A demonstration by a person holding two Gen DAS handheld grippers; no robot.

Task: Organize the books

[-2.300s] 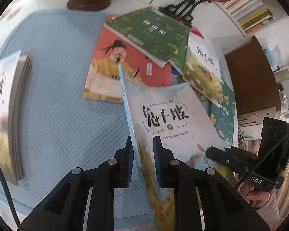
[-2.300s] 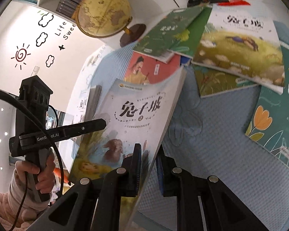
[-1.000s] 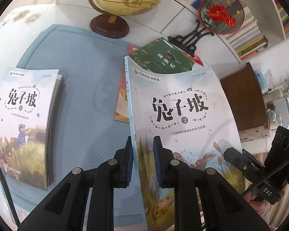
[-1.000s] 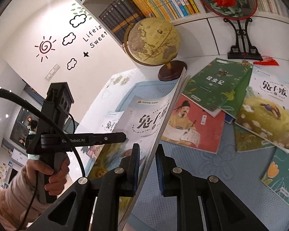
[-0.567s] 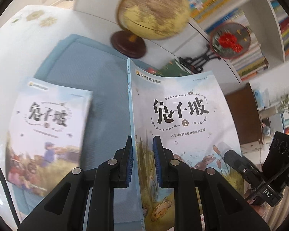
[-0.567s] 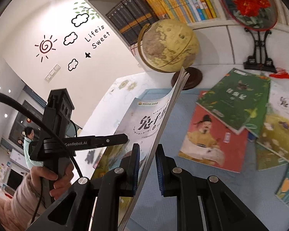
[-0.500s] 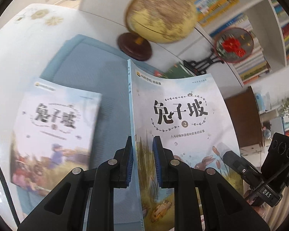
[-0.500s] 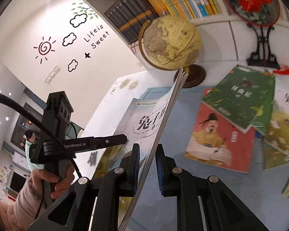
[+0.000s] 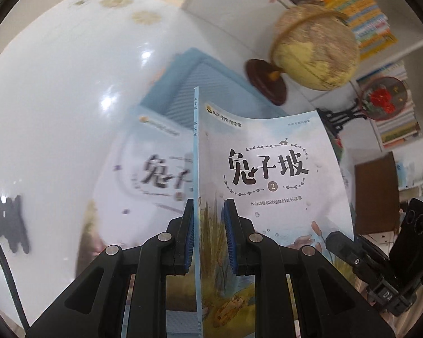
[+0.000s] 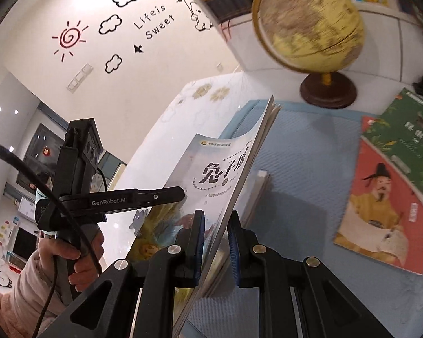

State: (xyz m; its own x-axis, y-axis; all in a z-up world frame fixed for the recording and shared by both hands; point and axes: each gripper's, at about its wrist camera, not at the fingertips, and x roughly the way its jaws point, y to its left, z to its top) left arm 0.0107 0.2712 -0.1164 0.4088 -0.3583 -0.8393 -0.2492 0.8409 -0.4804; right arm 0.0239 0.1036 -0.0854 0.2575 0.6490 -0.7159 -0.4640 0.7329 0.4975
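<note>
Left gripper [image 9: 208, 236]: clamped on pale book [image 9: 268, 174] spine.
Right gripper [image 10: 215, 242]: clamped on its page edge.
Right view only: red book [image 10: 380, 214] — three o'clock.

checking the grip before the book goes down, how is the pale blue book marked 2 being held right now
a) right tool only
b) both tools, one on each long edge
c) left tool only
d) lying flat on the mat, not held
b: the left tool is shut on the spine edge of the pale blue book, and the right tool is shut on its page edge.
</note>
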